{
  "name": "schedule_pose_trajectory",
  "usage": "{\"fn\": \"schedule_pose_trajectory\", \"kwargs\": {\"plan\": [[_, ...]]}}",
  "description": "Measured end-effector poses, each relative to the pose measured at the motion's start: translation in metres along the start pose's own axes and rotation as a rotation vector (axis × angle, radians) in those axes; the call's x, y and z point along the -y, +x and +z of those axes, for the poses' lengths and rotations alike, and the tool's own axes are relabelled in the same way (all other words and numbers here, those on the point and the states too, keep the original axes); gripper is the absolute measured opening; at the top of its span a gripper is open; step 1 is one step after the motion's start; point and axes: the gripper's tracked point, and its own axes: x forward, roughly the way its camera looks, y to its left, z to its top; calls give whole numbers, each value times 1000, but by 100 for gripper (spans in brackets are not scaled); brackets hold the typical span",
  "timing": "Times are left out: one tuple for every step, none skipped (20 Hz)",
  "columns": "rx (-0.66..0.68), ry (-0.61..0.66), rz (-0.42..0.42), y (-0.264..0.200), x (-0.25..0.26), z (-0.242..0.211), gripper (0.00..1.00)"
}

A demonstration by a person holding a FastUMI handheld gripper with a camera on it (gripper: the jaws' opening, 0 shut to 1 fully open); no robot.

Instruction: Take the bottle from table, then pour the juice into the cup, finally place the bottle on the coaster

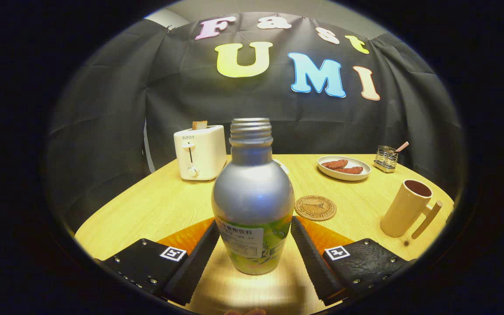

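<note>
The bottle is seen standing upright on the wooden table, its cap off and its threaded neck bare, with a silver upper body and a green label low down. It is placed between the two fingers of the gripper, whose jaws are spread apart; a narrow gap appears to be left on each side, though it cannot be told for certain whether the left finger is touching the label. The right finger is held just beside the bottle's base.

Taken from the bottle, the round cork coaster is found at about two o'clock, just beyond the right finger and flat on the table. The tan cup is seen at about three o'clock, well apart from the bottle, upright, its handle turned to the right and something dark shown inside.

Farther back, a white toaster is set at about eleven o'clock with a slice of bread raised from its slot. A plate with two reddish-brown pieces of food is placed at about one o'clock, and a small wire holder is stood just beside it
</note>
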Motion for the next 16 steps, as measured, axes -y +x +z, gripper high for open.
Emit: {"fn": "schedule_pose_trajectory", "kwargs": {"plan": [[-9,1,-3,0,-1,-4,100],[-16,1,-7,0,0,-6,100],[-22,0,-9,-1,0,-9,100],[-23,2,-9,-1,0,-9,100],[-27,5,-9,-1,-1,-12,100],[-28,6,-4,-1,-2,-11,100],[-29,6,0,-1,-5,-12,98],[-33,3,-1,0,-5,-13,98],[-34,-4,-1,1,-6,-14,94],[-41,-8,0,2,-6,-16,87],[-51,-12,-2,2,-5,-18,84],[-50,-15,0,0,-5,-17,84],[-54,-15,1,2,-5,-17,81],[-55,-13,3,2,-5,-16,81],[-63,-15,6,2,-6,-17,80],[-70,-12,8,3,-5,-16,79]]}}
